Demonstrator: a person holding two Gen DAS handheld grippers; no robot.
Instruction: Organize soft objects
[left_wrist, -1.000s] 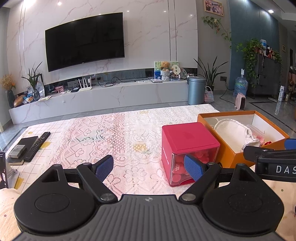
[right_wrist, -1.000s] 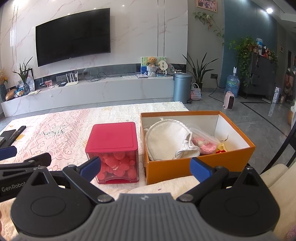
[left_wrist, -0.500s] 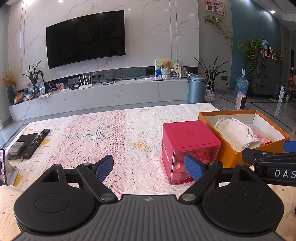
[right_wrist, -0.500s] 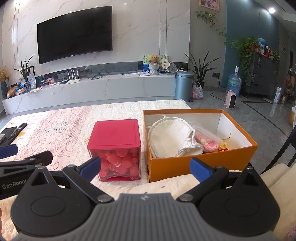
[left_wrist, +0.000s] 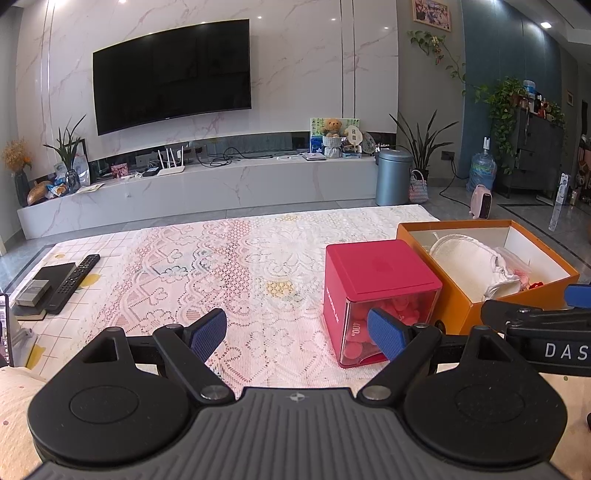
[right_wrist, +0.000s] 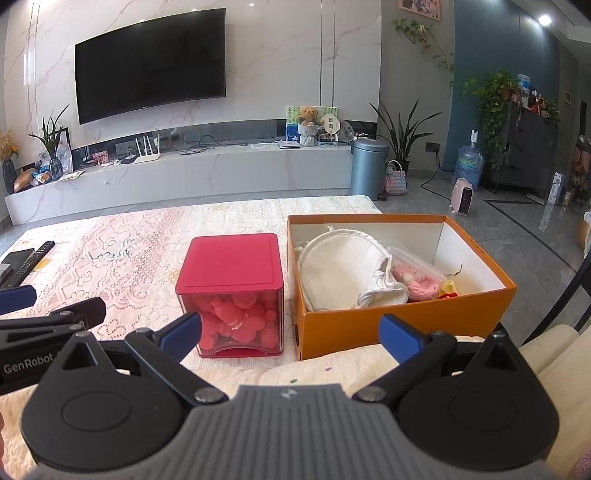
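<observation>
Blue fingertips of both the left gripper (left_wrist: 297, 330) and the right gripper (right_wrist: 290, 334) are held wide apart with nothing between them, as a second ago; only the views have been shifted a little. Just beyond, a red-lidded box (right_wrist: 231, 291) of pink soft pieces is set beside an orange box (right_wrist: 402, 314), where a white cloth (right_wrist: 340, 271) and a pink soft toy (right_wrist: 417, 282) are already kept.

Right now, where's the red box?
In the right wrist view the red box sits centre on the lace cloth, just left of the orange box.
</observation>
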